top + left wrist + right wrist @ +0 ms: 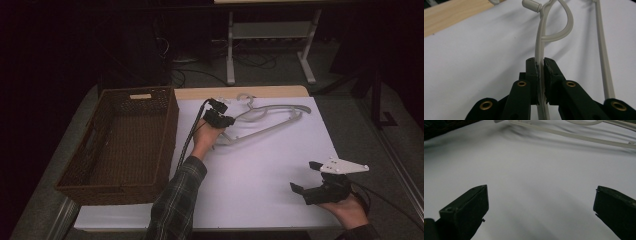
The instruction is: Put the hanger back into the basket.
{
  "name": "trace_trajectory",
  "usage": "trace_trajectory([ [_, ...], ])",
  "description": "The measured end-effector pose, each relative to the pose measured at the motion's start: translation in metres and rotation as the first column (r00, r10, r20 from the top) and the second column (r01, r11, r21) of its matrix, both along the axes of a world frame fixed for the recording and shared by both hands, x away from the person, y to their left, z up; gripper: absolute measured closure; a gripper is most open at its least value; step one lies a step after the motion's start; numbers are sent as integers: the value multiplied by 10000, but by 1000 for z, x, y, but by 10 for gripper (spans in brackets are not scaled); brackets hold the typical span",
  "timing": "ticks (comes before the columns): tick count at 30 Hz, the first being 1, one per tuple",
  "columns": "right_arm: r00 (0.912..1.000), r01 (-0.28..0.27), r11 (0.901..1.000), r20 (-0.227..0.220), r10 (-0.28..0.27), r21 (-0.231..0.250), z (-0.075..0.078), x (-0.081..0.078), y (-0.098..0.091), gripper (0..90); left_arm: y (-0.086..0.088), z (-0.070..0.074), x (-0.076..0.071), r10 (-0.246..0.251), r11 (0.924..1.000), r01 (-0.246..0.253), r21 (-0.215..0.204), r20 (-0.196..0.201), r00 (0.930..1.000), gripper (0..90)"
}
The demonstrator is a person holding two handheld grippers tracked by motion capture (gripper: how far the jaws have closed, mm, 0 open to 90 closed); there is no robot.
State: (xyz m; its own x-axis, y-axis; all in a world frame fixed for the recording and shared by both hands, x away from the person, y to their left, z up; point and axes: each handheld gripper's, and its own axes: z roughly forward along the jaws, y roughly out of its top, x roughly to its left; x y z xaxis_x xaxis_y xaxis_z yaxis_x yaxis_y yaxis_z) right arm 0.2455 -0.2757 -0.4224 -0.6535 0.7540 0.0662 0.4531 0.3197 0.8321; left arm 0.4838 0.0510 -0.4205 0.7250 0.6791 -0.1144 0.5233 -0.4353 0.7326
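A pale grey plastic clothes hanger (270,116) lies on the white table cover toward the back middle, hook pointing to the far edge. My left gripper (223,120) is shut on the hanger's left arm; in the left gripper view the thin hanger bar (540,53) is pinched between the two black jaws, and the gripper (541,65) points toward the hook. My right gripper (306,176) rests open near the front right of the table, apart from the hanger. In the right gripper view its jaws (540,202) stand wide apart over bare cover, with the hanger bar (584,137) far ahead.
A dark brown woven basket (165,125) stands empty on the left of the table, its right wall close to my left forearm. The wooden table edge (240,92) runs behind the hanger. A table frame (270,35) stands on the floor beyond.
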Motion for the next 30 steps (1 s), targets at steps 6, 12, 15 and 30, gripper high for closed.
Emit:
trace_trajectory([
  [6, 10000, 28, 10000, 24, -28, 6, 1, 0, -1, 0, 4, 19, -7, -151, 9994, 164, -310, 411, 9990, 832],
  [12, 10000, 53, 10000, 31, -53, 31, 1, 0, -1, 0, 10, 37, -17, -343, 9981, 380, -487, 738, 9967, 833],
  [15, 10000, 60, 10000, 47, -60, 29, 1, 0, 0, 0, 12, 45, -21, -422, 9977, 468, -489, 903, 9950, 834],
  [30, 9999, 100, 9999, 85, -100, 29, 1, 1, 0, 0, 23, 94, -40, -714, 9972, 738, -84, 1664, 9835, 834],
])
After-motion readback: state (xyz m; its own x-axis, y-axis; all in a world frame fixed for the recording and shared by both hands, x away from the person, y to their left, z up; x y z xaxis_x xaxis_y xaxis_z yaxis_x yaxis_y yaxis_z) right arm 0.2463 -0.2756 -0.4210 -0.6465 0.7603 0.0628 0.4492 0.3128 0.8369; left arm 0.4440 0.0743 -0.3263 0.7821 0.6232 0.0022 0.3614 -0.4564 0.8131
